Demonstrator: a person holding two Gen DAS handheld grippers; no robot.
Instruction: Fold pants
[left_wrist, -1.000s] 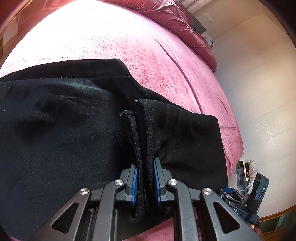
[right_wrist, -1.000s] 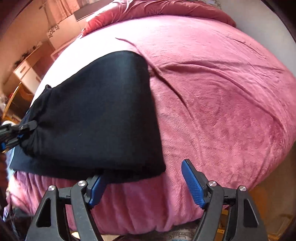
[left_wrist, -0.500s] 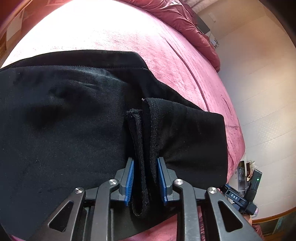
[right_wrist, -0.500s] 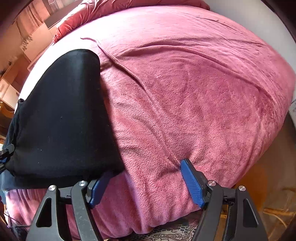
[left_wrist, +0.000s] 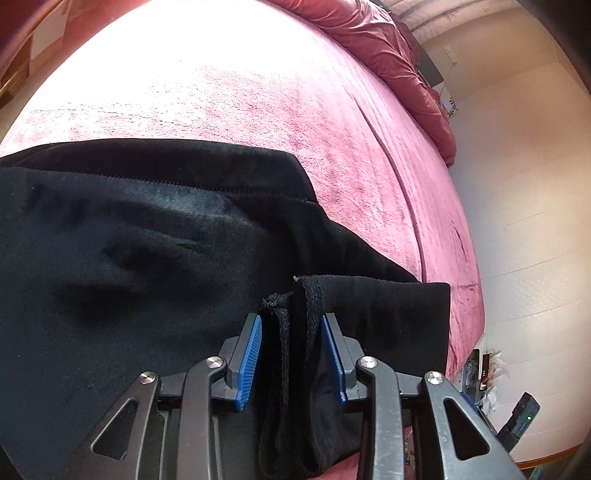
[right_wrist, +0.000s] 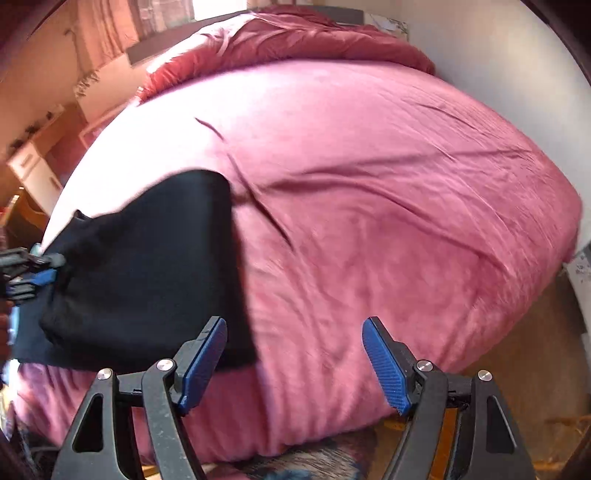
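Left wrist view first: I see the black pants spread across the pink bed, filling the left and middle of the picture, with a stitched hem line running across the top layer. My left gripper is pinching a bunched fold of the pants edge between its 2 blue pads, and the cloth stands up in 2 thick ridges between them. Right of the gripper, a squared corner of the pants hangs over the near bed edge. Farther right a crumpled red duvet lies along the far side of the bed, next to a pale wall.

Right wrist view: at the far left I can see the left gripper gripping the pants, which lie on the left part of the bed with a folded edge running down toward the near side. My right gripper is spread wide, with nothing between its pads; its left pad sits over the near corner of the pants, though I cannot tell whether it touches the cloth. The right pad is over bare bed cover. This view is slightly blurred.
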